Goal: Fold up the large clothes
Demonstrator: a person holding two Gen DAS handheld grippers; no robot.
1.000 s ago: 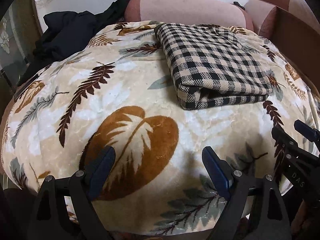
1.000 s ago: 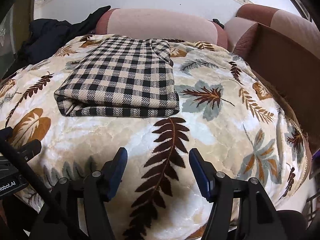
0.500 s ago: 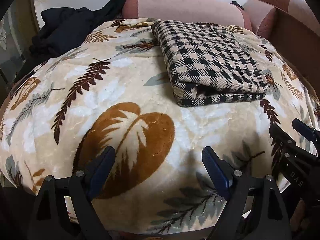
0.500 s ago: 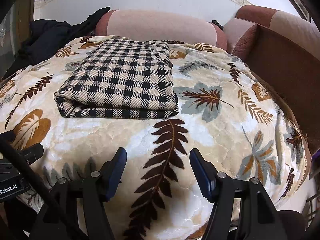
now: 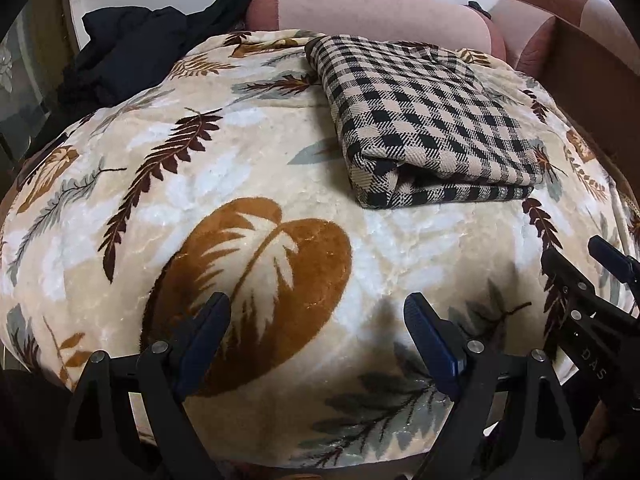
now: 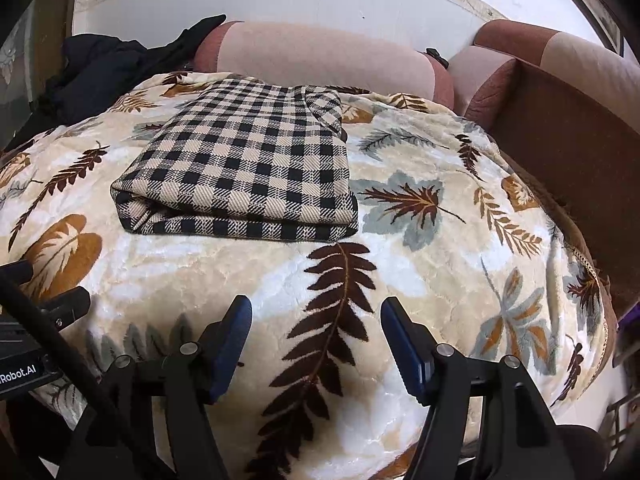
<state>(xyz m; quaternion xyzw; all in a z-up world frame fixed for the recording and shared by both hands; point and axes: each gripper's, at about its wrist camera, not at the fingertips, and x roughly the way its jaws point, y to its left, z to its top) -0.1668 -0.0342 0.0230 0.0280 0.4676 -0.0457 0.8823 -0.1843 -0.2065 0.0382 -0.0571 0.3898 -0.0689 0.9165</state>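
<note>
A leaf-patterned fleece blanket [image 5: 248, 184] covers the sofa seat, with pink and brown cushions [image 6: 320, 56] along the wall behind it. A black garment [image 5: 132, 52] is heaped at the far left. The checked garment [image 6: 248, 164] lies folded into a thick rectangle on the blanket's far half. Near the blanket's front edge, the left gripper [image 5: 316, 320] and right gripper [image 6: 316, 324] both have fingers spread wide, holding nothing.

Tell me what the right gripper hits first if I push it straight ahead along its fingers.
Probably the leaf-print blanket itself, then the near folded edge of the checked garment. The right gripper is open and empty; depth is hard to judge.
</note>
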